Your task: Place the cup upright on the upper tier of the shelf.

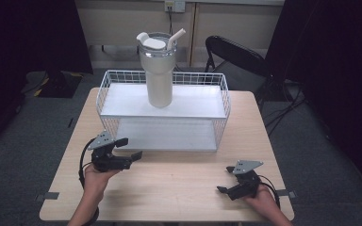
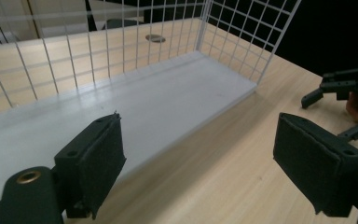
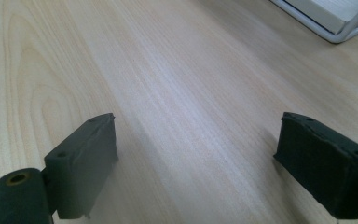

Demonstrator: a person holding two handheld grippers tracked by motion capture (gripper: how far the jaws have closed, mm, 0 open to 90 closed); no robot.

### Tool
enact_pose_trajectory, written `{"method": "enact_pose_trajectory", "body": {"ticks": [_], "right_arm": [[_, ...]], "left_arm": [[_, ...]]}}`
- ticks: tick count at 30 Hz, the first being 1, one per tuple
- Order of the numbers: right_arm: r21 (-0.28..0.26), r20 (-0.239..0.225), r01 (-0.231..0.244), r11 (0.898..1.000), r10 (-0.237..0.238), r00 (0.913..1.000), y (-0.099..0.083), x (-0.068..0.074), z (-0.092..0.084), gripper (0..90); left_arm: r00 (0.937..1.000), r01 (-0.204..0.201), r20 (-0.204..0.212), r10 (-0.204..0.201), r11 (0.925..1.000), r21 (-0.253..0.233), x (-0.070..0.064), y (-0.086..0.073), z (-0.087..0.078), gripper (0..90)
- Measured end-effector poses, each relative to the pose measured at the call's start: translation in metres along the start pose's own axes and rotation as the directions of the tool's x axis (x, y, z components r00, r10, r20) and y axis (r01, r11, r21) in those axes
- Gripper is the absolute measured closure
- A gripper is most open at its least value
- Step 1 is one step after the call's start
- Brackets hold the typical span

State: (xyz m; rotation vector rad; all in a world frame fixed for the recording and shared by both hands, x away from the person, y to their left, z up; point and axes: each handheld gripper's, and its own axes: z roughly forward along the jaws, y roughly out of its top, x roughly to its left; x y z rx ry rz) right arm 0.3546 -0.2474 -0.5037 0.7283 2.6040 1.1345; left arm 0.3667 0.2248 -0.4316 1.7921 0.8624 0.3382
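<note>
Pale wooden table [image 1: 169,188], white wire shelf rack [image 1: 162,110]: tall cream lidded tumbler [image 1: 159,70] standing on top.
Resting wide open, holding nothing: left gripper [image 1: 129,148], right gripper [image 1: 224,180]; work seemingly unstarted.

Bare table [image 1: 179,188] is left between the grippers; beyond, passage is blocked by the wire rack [image 1: 162,110] and tumbler [image 1: 158,70].

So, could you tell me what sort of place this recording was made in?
Probably a lab or studio set up for recording: a plain wooden table stands between black curtains, with taped marks at its edges, a folding chair and a wall socket behind.
</note>
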Motion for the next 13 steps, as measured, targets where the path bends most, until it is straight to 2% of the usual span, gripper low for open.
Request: {"method": "enact_pose_trajectory", "body": {"ticks": [8,13], "right_arm": [[0.000,0.000,0.000,1.000,0.000,1.0000,0.000,0.000,0.000,11.7],[0.000,0.000,0.000,1.000,0.000,1.0000,0.000,0.000,0.000,11.7]], "left_arm": [[0.9994,0.033,0.005,-0.033,0.9994,0.004,0.002,-0.025,0.003,15.9],[0.9995,0.032,0.000,-0.032,0.9989,0.034,0.003,-0.033,0.006,15.7]]}}
